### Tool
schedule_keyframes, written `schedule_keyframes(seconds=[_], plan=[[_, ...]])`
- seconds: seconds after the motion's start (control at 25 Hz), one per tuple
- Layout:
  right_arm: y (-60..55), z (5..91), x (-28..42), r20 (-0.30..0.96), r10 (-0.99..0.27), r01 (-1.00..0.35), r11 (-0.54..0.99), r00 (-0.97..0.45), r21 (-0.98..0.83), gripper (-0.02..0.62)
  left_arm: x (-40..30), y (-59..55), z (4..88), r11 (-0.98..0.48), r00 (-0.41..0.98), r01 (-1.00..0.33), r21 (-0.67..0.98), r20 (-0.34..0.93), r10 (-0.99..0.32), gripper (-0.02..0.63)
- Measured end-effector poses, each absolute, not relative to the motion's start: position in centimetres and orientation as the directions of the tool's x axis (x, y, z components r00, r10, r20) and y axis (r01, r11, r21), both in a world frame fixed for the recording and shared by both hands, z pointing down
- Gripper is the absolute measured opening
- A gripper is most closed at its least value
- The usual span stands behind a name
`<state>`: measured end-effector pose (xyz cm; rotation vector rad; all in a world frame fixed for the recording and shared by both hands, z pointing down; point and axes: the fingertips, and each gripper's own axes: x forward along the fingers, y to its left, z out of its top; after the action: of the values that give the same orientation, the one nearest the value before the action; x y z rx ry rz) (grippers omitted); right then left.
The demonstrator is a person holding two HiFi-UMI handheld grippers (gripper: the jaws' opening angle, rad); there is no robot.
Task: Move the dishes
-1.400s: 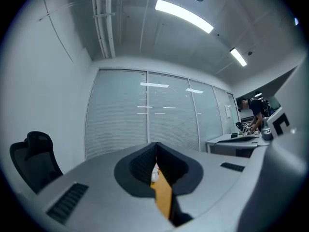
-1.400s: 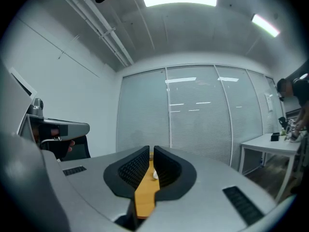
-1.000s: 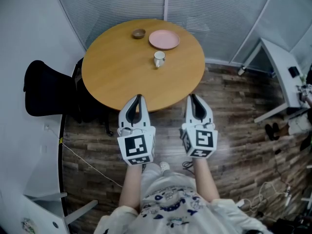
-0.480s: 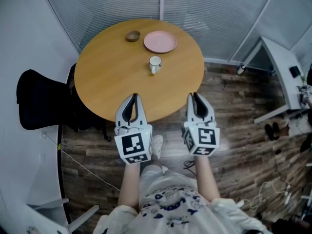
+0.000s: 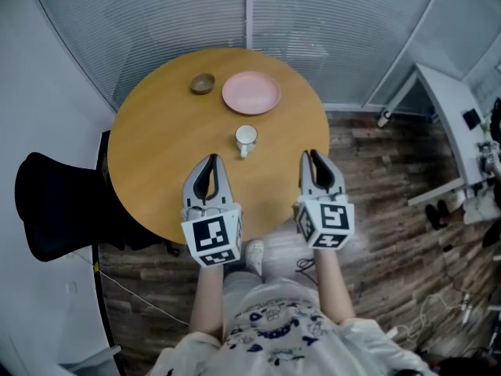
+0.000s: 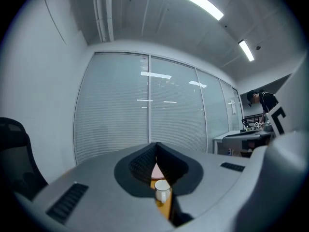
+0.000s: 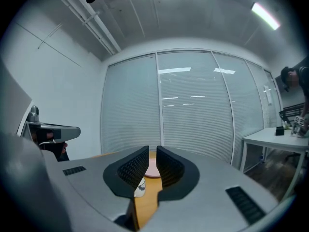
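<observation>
On the round wooden table (image 5: pixel 156 155) stand a small brown bowl (image 5: pixel 203 83), a pink plate (image 5: pixel 250 92) and a white cup (image 5: pixel 246 138). My left gripper (image 5: pixel 210 163) hovers over the table's near part, just short and left of the cup, shut and empty. The left gripper view shows its tips (image 6: pixel 156 146) meeting, with the cup (image 6: pixel 162 191) and plate (image 6: pixel 157 170) beyond. My right gripper (image 5: pixel 311 160) is above the table's near right edge, holding nothing. Its jaws (image 7: pixel 152 151) stand a narrow gap apart; plate (image 7: pixel 153 168) and cup (image 7: pixel 140 190) show through.
A black chair (image 5: pixel 59 206) stands left of the table. A white desk (image 5: pixel 458 108) is at the right, over a wooden floor (image 5: pixel 391 210) with cables. Blinds on a glass wall (image 5: pixel 250 14) run behind the table. A person (image 6: pixel 263 103) stands far right.
The person has stepped towards the table. Both grippers were short of its edge and now reach over its near part, closer to the cup. Neither gripper's opening has changed.
</observation>
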<state>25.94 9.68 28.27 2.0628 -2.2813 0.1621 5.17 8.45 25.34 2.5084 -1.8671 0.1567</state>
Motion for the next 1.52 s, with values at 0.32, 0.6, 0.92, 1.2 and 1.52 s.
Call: schedule_keyframes(seconds=[0.32,0.6,0.92,1.2,1.52], plan=[[3.6,29.2,25.5,0.138,-0.987,-0.996,0.079,-0.085,-0.050,0.032,3.7,1.7,27.0,-0.300,0.295,-0.953,-0.030,0.119,-0.948,0.005],[-0.7,31.0,26.3,0.189,-0.978,-0.995,0.085,-0.093,-0.050,0.074,4.0,-2.5,28.9,-0.306,0.302,-0.952,0.005,0.174,-0.937,0.005],[-7.5,32.2,28.6,0.223,-0.969,-0.994,0.097,-0.107,-0.055,0.075,5.2,-8.4,30.6,-0.277,0.268,-0.961,-0.012,0.216,-0.939,0.005],[-11.9,33.7,30.1,0.259,-0.955,-0.990,0.138,-0.143,-0.040,0.075,6.0,-12.1,32.7,-0.234,0.221,-0.972,-0.016,0.270,-0.937,0.005],[-18.4,36.9,32.4,0.312,-0.937,-0.987,0.154,-0.159,-0.041,0.083,7.2,-17.5,37.4,-0.212,0.196,-0.977,-0.002,0.375,-0.906,0.005]])
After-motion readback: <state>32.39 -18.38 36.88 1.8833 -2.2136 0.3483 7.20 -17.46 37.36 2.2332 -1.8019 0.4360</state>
